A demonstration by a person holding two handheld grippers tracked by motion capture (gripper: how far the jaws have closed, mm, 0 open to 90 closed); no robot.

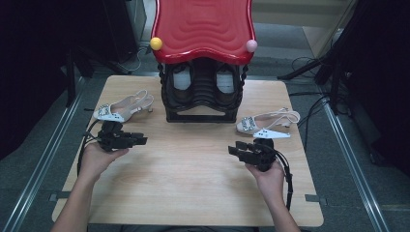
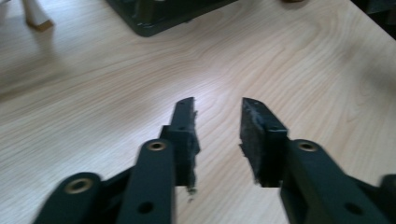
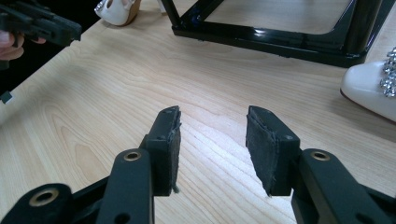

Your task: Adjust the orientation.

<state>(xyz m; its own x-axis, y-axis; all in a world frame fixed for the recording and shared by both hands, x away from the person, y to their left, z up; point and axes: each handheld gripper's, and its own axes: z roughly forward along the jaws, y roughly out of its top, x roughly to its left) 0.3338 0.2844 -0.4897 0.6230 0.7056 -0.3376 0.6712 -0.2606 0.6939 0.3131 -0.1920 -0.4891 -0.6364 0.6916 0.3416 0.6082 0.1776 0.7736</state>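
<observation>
L gripper [image 1: 137, 140] jaws spread, empty; left shoe [image 1: 123, 108] just beyond it. R gripper [image 1: 238, 150] same; right shoe [image 1: 267, 123] near, beside rack [image 1: 203, 92]. Shoes prob light, stiff sole, glossy/slippery; strap floppy, buckle fragile. Grab at heel or sidewall.

Ahead of both grippers, about midway between the left gripper [image 1: 143, 140] and the right gripper [image 1: 232, 149], I saw a black rack [image 1: 203, 115] standing at the far side of the wooden table [image 1: 193, 183]. A glossy red wavy top [image 1: 203, 24] capped it. It had a yellow ball [image 1: 156, 43] at the corner on the left gripper's side and a pink ball [image 1: 251, 46] at the other. Inside the rack sat a dark pair of shoes [image 1: 182, 79] with pale insoles, side by side. Beyond the right gripper, off the table, black cables [image 1: 309, 104] lay on the grey floor. A metal rail [image 1: 41, 159] ran outside each gripper, along the table's sides.
</observation>
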